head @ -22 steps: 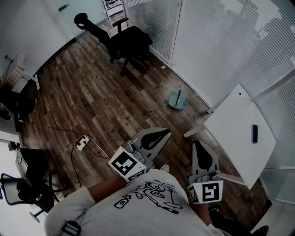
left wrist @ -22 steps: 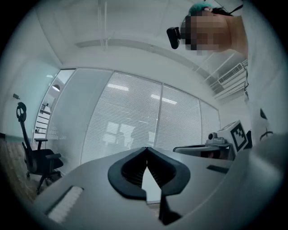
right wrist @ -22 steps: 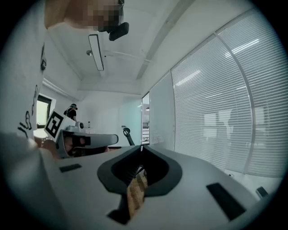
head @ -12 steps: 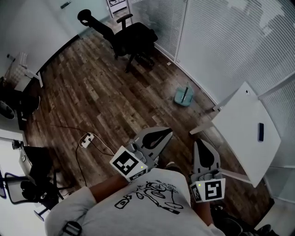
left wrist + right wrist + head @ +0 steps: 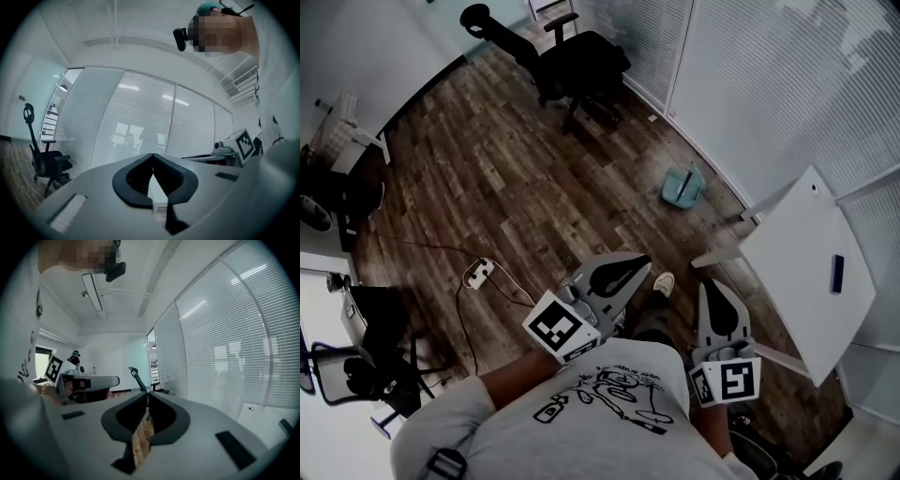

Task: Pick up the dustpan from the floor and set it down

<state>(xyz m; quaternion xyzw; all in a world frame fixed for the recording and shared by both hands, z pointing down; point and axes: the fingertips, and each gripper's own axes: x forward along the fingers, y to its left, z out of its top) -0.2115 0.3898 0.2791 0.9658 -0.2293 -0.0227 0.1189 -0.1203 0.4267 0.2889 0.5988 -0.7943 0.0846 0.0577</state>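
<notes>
A small teal dustpan (image 5: 682, 187) lies on the wooden floor by the blinds-covered glass wall, well ahead of both grippers. In the head view my left gripper (image 5: 639, 262) is held close to my chest, pointing toward the dustpan, its jaws shut with nothing between them. My right gripper (image 5: 709, 287) is beside it, also shut and empty. In the left gripper view the left gripper (image 5: 152, 156) has its tips touching in front of the blinds. In the right gripper view the right gripper (image 5: 146, 394) has its tips together, with wooden floor showing through the gap below. The dustpan is out of sight in both gripper views.
A black office chair (image 5: 572, 66) stands at the back by the glass wall. A white table (image 5: 806, 262) with a dark phone (image 5: 836, 274) is at the right, close to the dustpan. A power strip with cables (image 5: 478, 273) lies on the floor at the left. My shoe (image 5: 663, 281) shows between the grippers.
The view has moved forward: the dustpan, chair and table have shifted right and slightly down in the head view. A shoe has come into sight. Both grippers stay shut in the same pose.
</notes>
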